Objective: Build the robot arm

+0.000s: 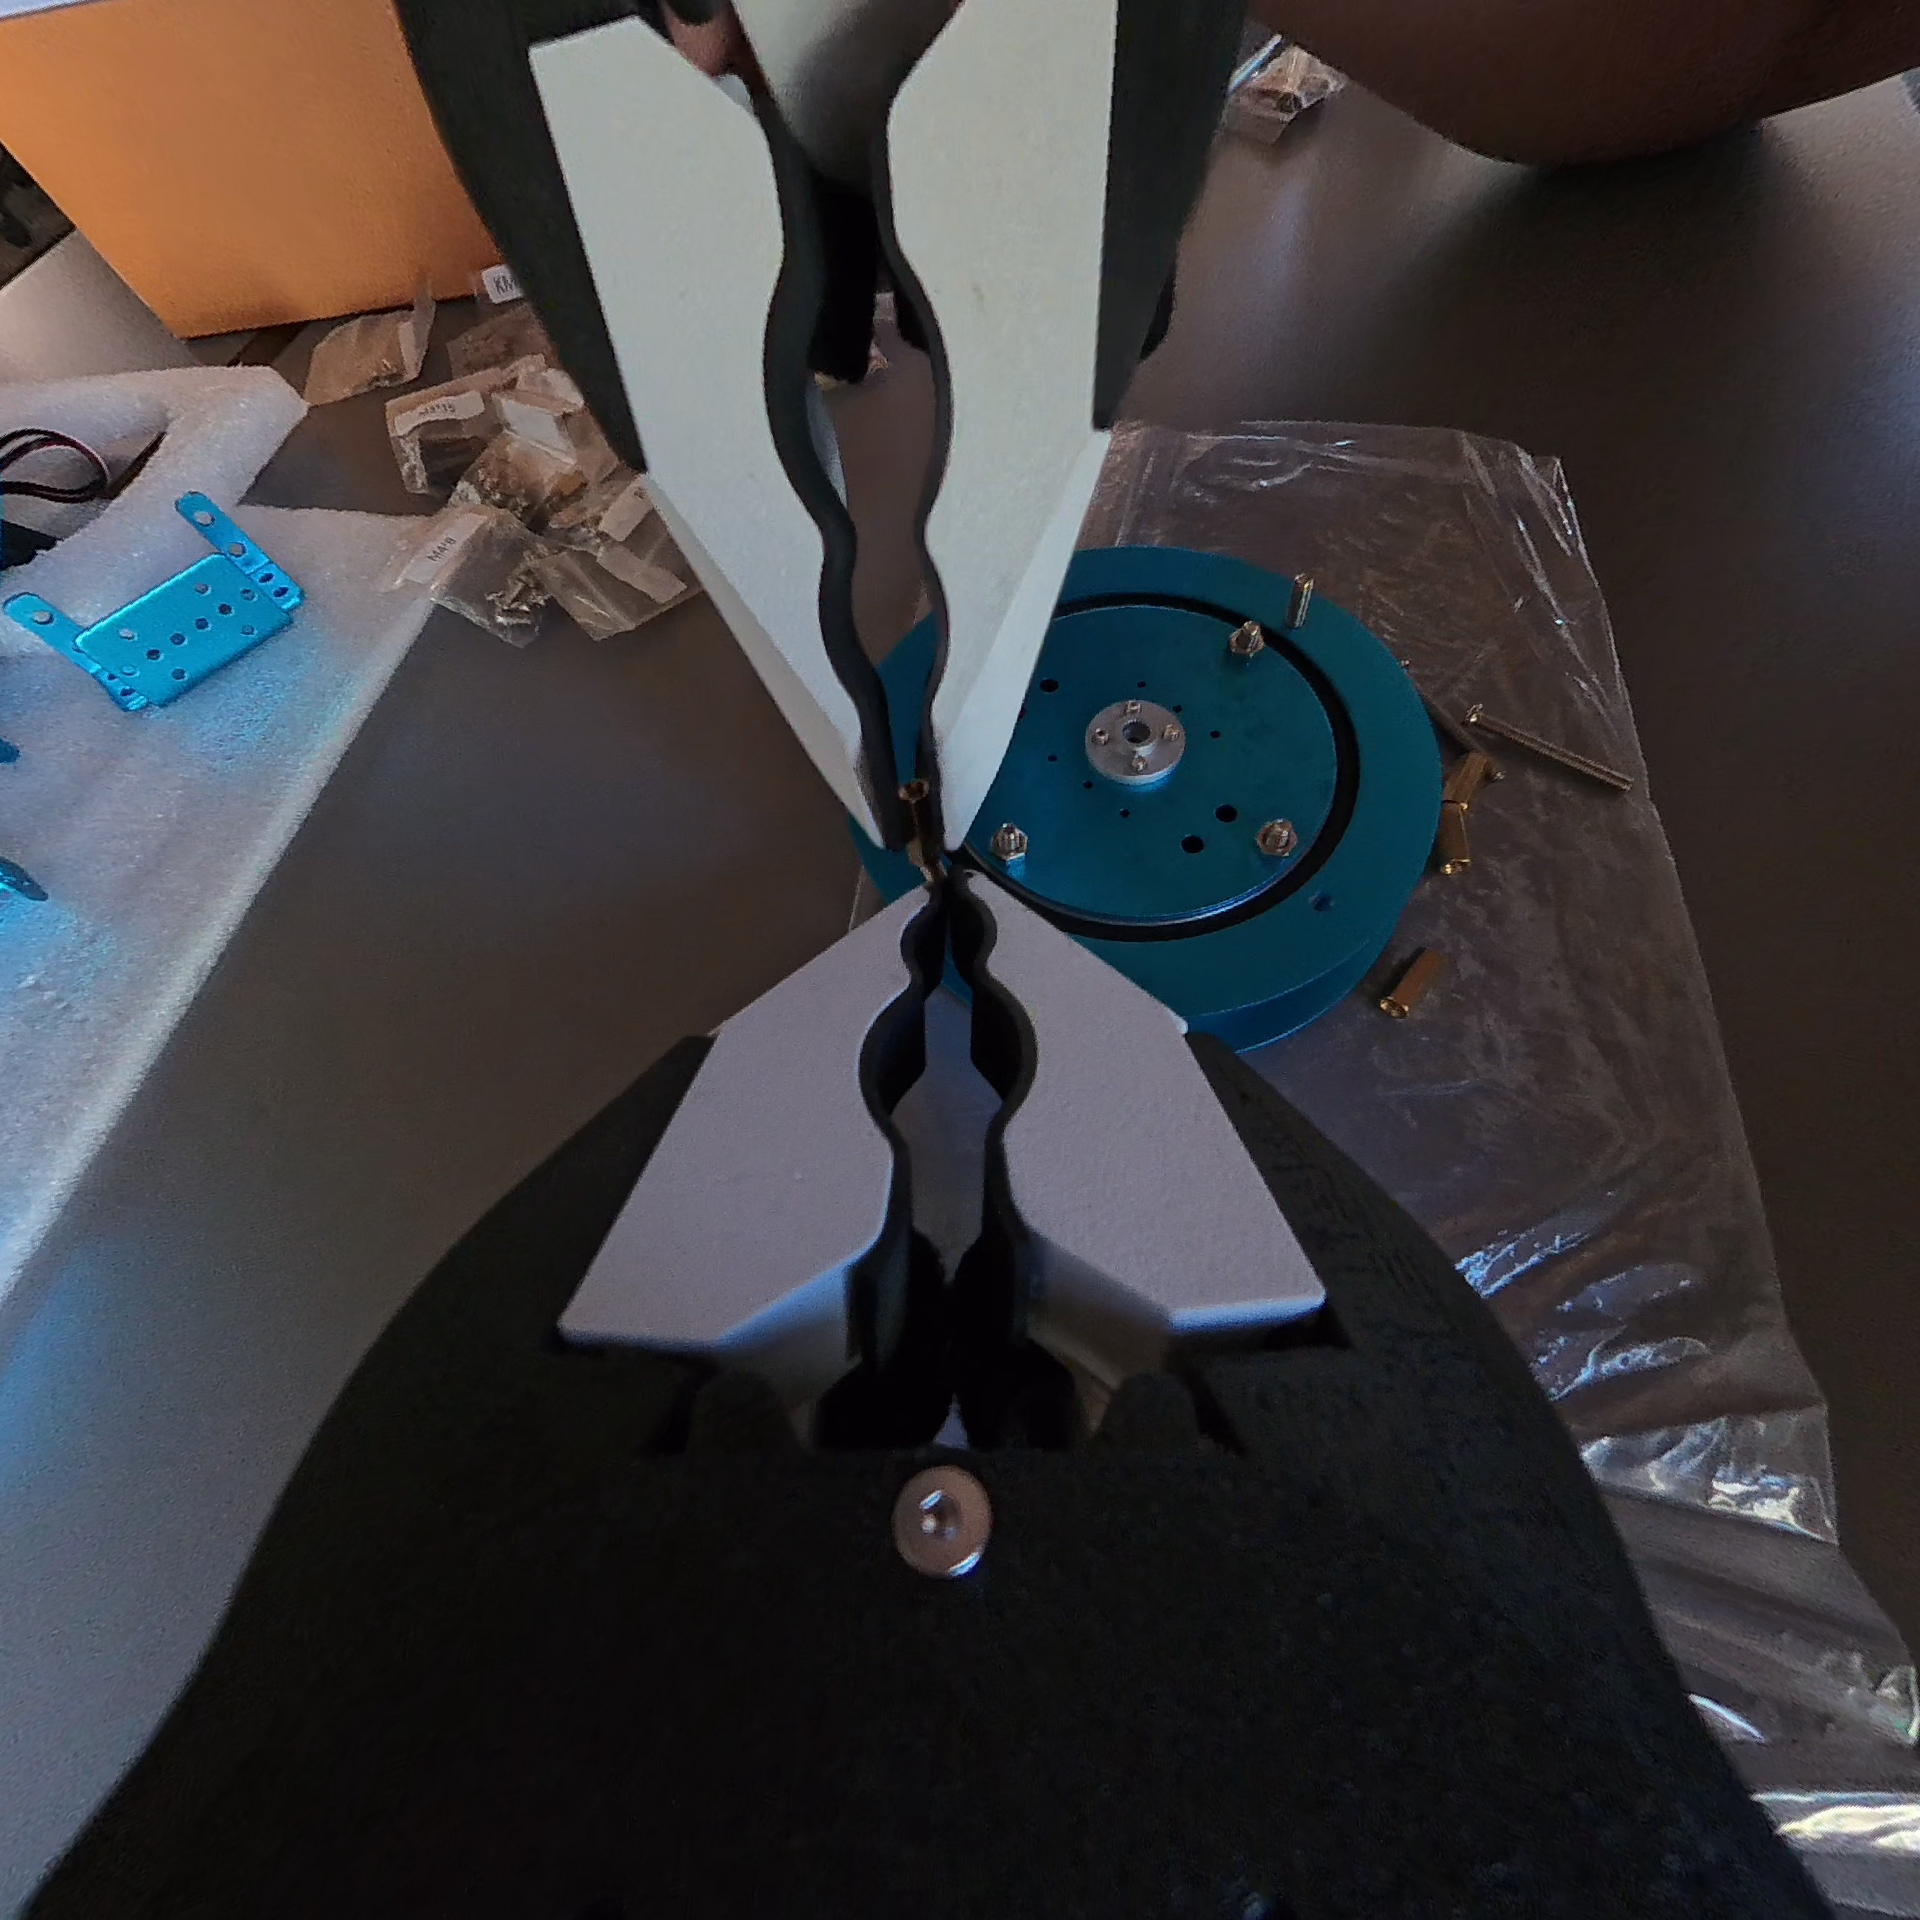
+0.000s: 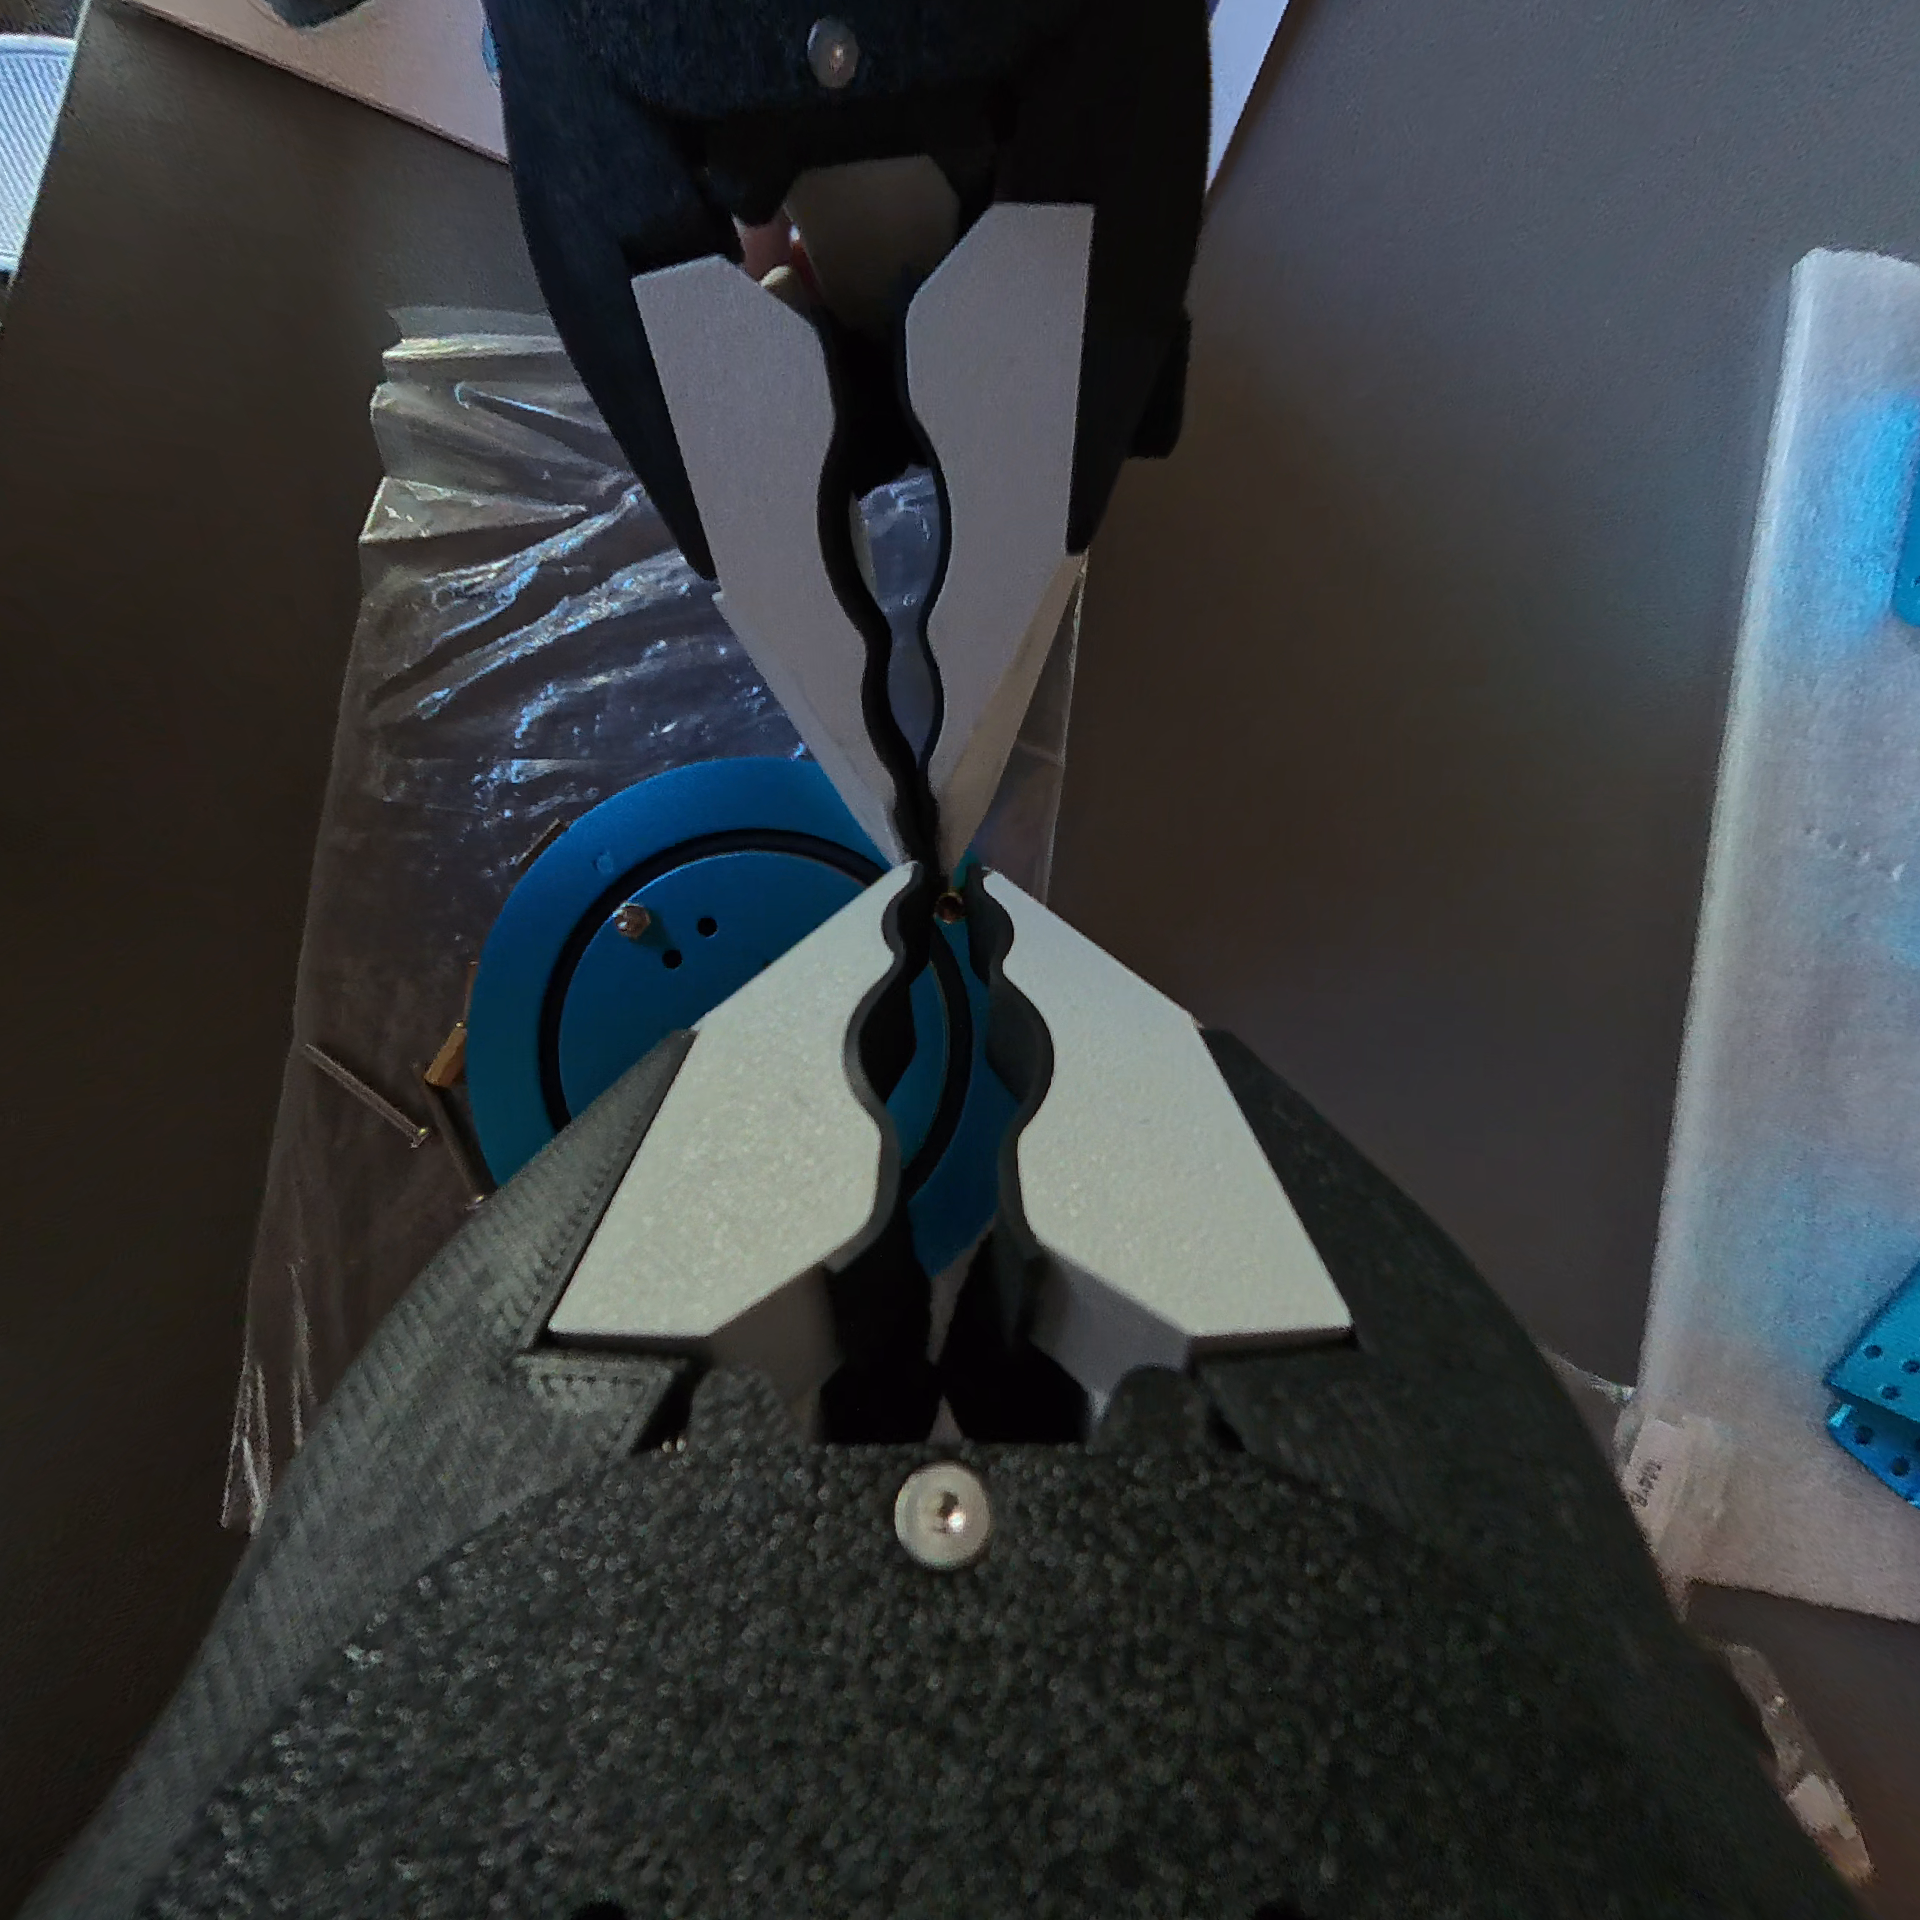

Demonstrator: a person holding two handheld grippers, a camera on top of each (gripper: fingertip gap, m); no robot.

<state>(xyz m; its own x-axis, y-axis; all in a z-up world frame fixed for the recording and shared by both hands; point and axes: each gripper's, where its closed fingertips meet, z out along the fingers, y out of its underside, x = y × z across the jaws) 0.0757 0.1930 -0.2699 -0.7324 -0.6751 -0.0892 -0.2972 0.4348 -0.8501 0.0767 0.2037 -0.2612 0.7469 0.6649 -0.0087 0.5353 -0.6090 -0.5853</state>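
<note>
A round blue metal disc point(image 1: 1392, 790) with a silver hub point(image 1: 1135, 736) and upright brass standoffs point(image 1: 1276, 834) lies on a clear plastic sheet point(image 1: 1455, 1143). My right gripper point(image 1: 914, 831) comes in from the top of the left wrist view, shut on a small brass standoff point(image 1: 914, 821) over the disc's left edge. My left gripper point(image 1: 943, 899) is shut, its tips just at that standoff's lower end. In the right wrist view the standoff point(image 2: 948, 906) sits end-on between my right gripper's tips point(image 2: 940, 899). The left gripper point(image 2: 920, 844) meets it tip to tip above the disc point(image 2: 540, 956).
Loose brass standoffs point(image 1: 1460, 800) and a long screw point(image 1: 1548, 746) lie right of the disc. White foam point(image 1: 156, 935) with blue brackets point(image 1: 177, 623) lies at the left, small bags of screws point(image 1: 520, 520) and an orange box point(image 1: 239, 156) behind. The foam point(image 2: 1818, 831) also shows in the right wrist view. Left and right tips are no more than a few centimetres apart.
</note>
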